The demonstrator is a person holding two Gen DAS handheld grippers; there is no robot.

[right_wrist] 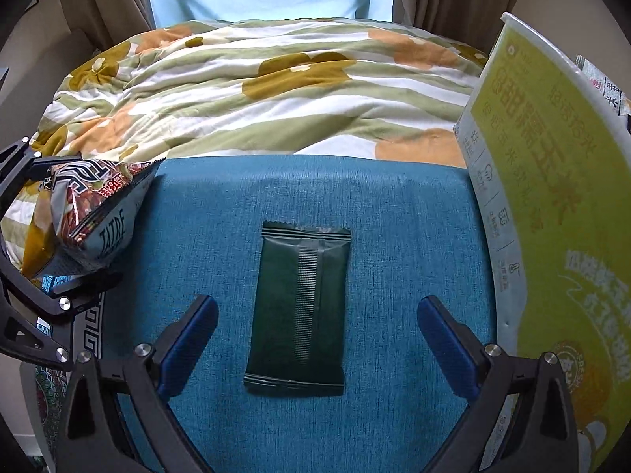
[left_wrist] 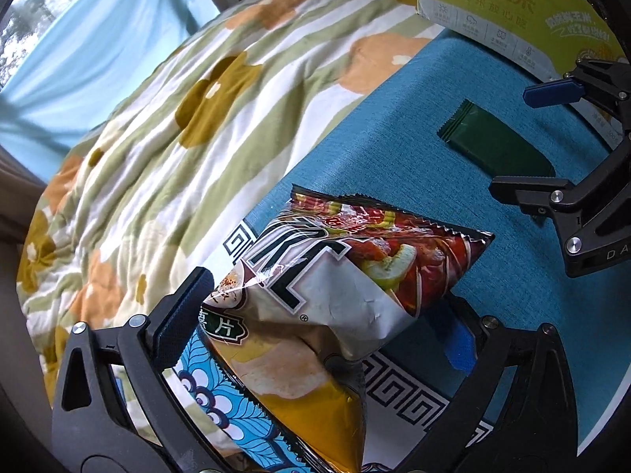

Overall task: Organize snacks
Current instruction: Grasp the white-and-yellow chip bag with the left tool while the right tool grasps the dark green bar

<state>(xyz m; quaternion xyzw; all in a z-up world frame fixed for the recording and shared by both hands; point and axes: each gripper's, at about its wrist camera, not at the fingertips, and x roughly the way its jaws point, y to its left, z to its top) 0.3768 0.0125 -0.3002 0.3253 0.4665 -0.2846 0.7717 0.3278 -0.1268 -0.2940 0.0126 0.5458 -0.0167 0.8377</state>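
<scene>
Left gripper [left_wrist: 315, 323] straddles a chip bag [left_wrist: 315, 287], jaws apart. Right gripper [right_wrist: 317, 339], jaws wide apart, straddles a green packet [right_wrist: 299, 307] on blue cloth [right_wrist: 414, 236].

Both your wrist views look steeply down, close over the blue cloth [right_wrist: 394, 205] — left at its quilt-side edge, right mid-cloth — sharing the dark green packet [right_wrist: 297, 311] and yellow-green box [right_wrist: 552, 205].

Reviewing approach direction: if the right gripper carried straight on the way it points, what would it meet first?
Probably the dark green packet, lying flat on the blue cloth between the right gripper's open jaws.
</scene>
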